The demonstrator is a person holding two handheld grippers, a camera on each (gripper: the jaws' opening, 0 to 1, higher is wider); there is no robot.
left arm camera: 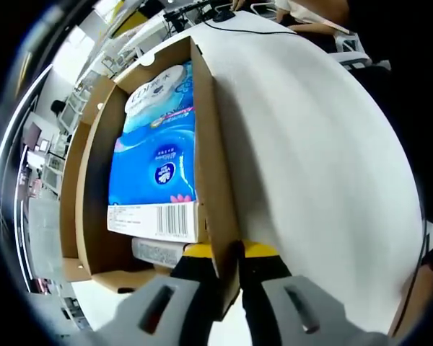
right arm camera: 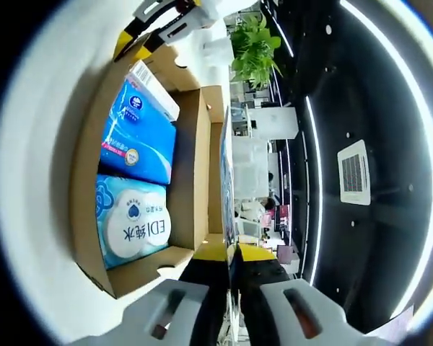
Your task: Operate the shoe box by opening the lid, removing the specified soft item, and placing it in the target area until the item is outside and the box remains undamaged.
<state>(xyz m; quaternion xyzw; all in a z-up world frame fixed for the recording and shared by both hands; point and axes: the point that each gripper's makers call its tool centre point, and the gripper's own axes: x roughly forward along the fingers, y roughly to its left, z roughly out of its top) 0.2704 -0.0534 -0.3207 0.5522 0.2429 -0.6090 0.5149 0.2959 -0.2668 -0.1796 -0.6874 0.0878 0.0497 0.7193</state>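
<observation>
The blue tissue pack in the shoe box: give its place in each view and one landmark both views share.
Left gripper view: the blue tissue pack lies left of centre inside the shoe box, barcode end nearest the camera.
Right gripper view: the pack sits upper left, above the round-label pack.
Shared landmark: that round-label pack, beyond the blue one in the left gripper view.

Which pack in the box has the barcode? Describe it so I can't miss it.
On the white table sits the open brown cardboard shoe box. Inside lie two blue tissue packs; the rectangular blue pack carries the white barcode label, unlike the pale-blue pack with a white oval.
</observation>
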